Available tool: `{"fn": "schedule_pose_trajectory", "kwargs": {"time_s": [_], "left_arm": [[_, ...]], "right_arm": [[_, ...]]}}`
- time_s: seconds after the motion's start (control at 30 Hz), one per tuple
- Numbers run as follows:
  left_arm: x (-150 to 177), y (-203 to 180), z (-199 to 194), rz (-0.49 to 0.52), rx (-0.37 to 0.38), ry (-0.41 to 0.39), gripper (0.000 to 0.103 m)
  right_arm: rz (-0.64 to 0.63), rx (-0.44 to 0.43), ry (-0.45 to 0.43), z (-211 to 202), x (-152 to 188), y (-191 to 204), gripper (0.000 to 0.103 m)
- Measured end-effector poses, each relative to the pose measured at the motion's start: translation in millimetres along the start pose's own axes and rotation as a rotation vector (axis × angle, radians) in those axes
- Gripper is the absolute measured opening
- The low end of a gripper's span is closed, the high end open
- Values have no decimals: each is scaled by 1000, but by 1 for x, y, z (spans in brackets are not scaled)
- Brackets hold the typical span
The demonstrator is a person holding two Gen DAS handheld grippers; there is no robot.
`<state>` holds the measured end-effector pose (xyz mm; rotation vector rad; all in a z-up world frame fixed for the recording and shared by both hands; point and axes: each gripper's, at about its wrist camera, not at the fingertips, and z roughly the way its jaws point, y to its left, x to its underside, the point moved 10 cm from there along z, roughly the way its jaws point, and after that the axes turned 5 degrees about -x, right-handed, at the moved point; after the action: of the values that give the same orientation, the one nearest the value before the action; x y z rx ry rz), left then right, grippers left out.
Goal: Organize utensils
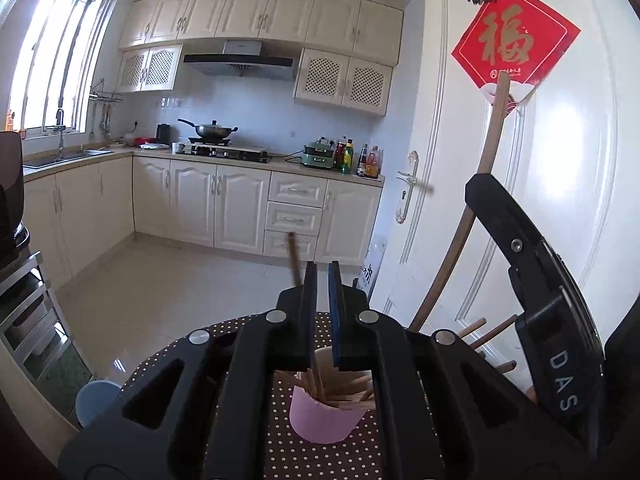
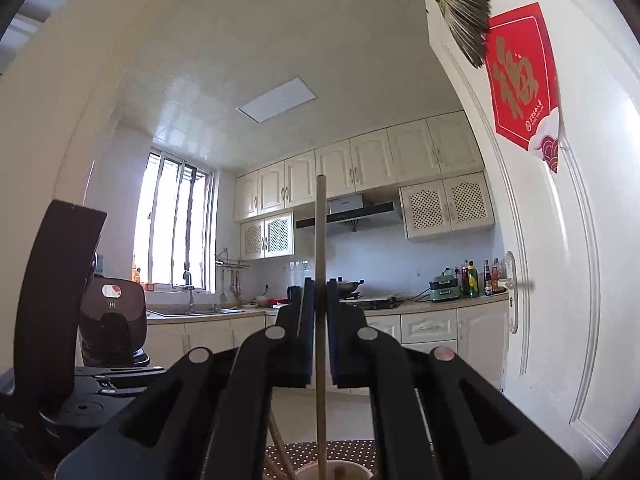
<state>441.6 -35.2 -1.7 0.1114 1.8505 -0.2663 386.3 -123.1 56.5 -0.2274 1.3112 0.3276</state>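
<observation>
From the left wrist, our left gripper [image 1: 322,276] has its fingers clamped on a chopstick [image 1: 295,258], whose lower end the fingers hide, above the pink cup [image 1: 320,420] on the dotted counter [image 1: 320,460]. From the right wrist, our right gripper [image 2: 316,292] pinches an upright chopstick [image 2: 321,232] over a cup rim [image 2: 352,470] cut off at the frame's edge.

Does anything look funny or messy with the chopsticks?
A little. In the pink cup the chopsticks lean every which way, crisscrossed, and more sticks poke out sideways behind the left gripper.
</observation>
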Motion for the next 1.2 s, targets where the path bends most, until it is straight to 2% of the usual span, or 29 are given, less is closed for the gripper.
{"fn": "schedule_pose_trajectory", "kwargs": {"time_s": [0.47, 0.93, 1.0, 1.03, 1.07, 1.1, 1.13, 1.17, 1.2], "left_arm": [[0, 12, -4, -21, -35, 26, 7], [2, 20, -27, -4, -107, 51, 7], [7, 22, -33, -3, -114, 64, 7], [8, 23, -35, -3, -118, 68, 9], [10, 25, -38, -1, -125, 73, 16], [11, 26, -41, -2, -130, 75, 21], [13, 28, -46, -4, -135, 73, 32], [14, 30, -52, -8, -142, 65, 48], [14, 31, -58, -8, -151, 56, 53]], "right_arm": [[46, -28, 62, -6, 18, -3, 5], [103, -39, 207, -17, 43, -2, 8], [114, -30, 223, -21, 44, -2, 15], [119, -30, 233, -23, 44, -2, 21], [123, -27, 240, -26, 44, -1, 27], [125, -28, 244, -28, 44, -1, 28], [127, -32, 250, -31, 43, 1, 29], [128, -30, 252, -33, 43, 1, 30], [126, -27, 252, -37, 41, 3, 32]]}}
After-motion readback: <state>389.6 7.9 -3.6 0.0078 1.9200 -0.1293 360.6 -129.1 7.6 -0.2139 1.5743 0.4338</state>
